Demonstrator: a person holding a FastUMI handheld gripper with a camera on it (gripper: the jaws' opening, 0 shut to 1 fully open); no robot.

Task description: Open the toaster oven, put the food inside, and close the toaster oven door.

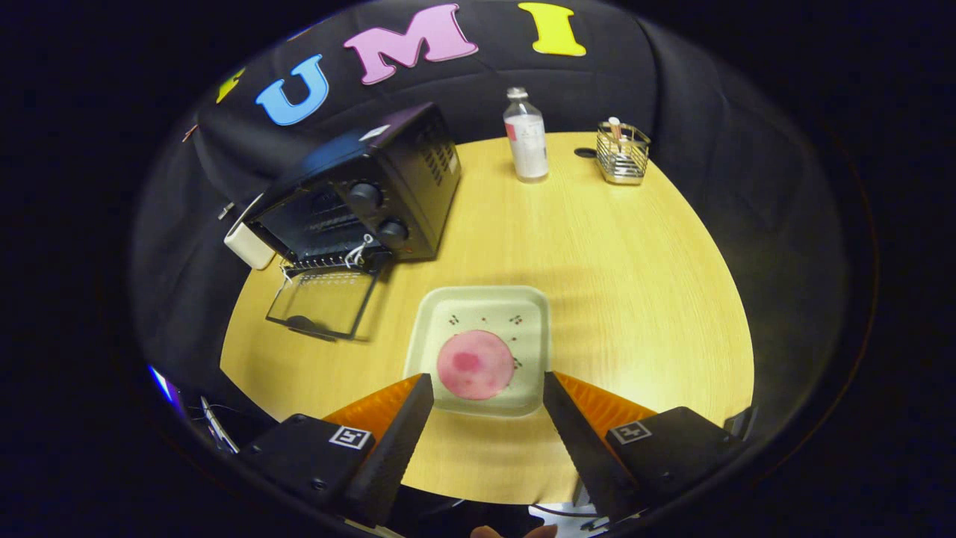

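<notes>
**Gripper spread wide above the tray, oven door down**

While we looked along the gripper (pixel 488 385), its two fingers (pixel 407 418) stood wide apart and held nothing. Between and just beyond the fingertips we saw a pale square tray (pixel 484 302) lying flat on the wooden table (pixel 635 284). On the near half of that tray sat the food (pixel 475 365), a round pink slice with a darker patch near its middle. Neither finger touched it, and we could not tell whether the tips touched the tray's near rim or hung above it.

Farther off, to the left of the tray, we found the black toaster oven (pixel 373 190) standing at an angle on the table. Its glass door (pixel 323 302) was folded down flat onto the tabletop, so that we could see the rack inside. Two round knobs (pixel 366 196) sat one above the other beside the opening.

At the far edge of the table we noted a clear plastic bottle (pixel 526 138) standing upright, and to its right, apart from it, a small wire basket (pixel 622 155).
</notes>
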